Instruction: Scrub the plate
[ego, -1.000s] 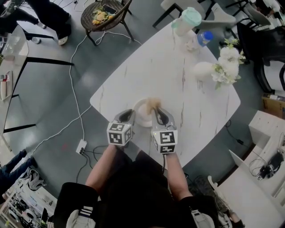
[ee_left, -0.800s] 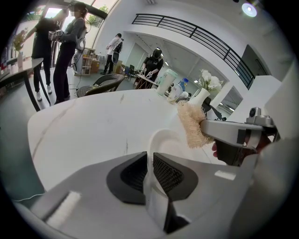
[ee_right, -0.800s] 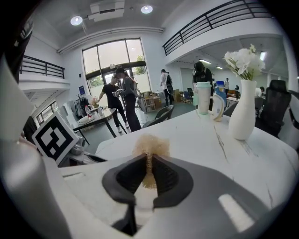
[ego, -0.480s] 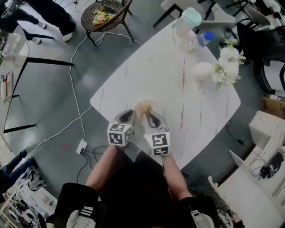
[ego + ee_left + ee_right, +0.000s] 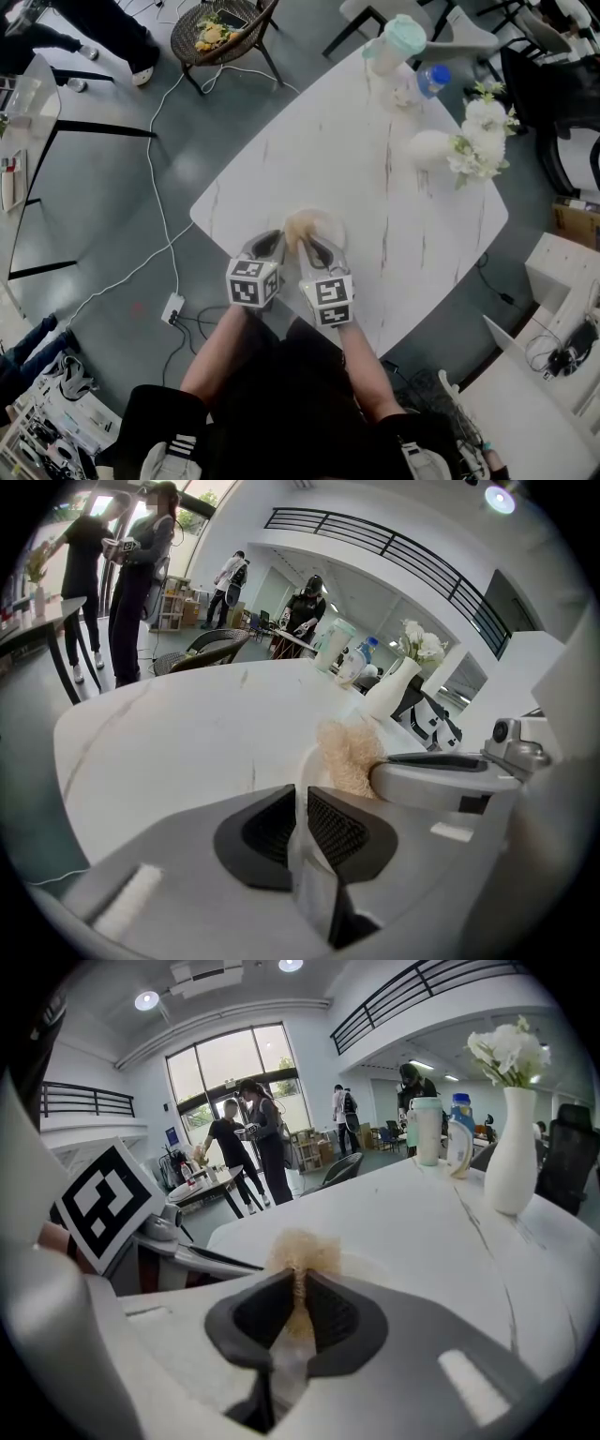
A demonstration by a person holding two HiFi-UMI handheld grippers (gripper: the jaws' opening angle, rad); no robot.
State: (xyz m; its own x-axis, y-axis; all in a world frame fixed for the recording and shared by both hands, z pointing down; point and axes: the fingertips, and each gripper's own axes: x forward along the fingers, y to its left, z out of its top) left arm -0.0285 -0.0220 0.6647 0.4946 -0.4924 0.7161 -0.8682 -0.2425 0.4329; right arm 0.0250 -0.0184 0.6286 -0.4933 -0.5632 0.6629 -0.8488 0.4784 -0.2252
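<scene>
While the left tongs (image 5: 302, 803) are clenched on the rim of the plate (image 5: 330, 231), the right tongs (image 5: 298, 1277) pinch the scrubber (image 5: 300, 228) and hold its tan tuft down on the plate's face.

Counted, that makes two tongs, one plate and one scrubber, all gathered at the six o'clock corner of the desk (image 5: 375, 169), nearest the person. In the head view the left tongs grip the plate at its eight o'clock edge. The right tongs reach in from six o'clock, just beside the left ones, and the tuft sits over the plate's ten o'clock part.

Well apart from the plate, toward one and two o'clock, stand one vase (image 5: 427, 148) with one bunch of white flowers (image 5: 478, 141), one mint-lidded cup (image 5: 398, 39) and one blue-capped bottle (image 5: 431, 80).

A second ago the scrubber lay over the plate's two o'clock side. It has since swept across to the ten o'clock side, and it was already nearly there half a second ago. The right cube (image 5: 326, 300) has shifted with it toward the left cube (image 5: 251, 281), so the gap between the two is narrower. The left tongs and the plate have not moved.
</scene>
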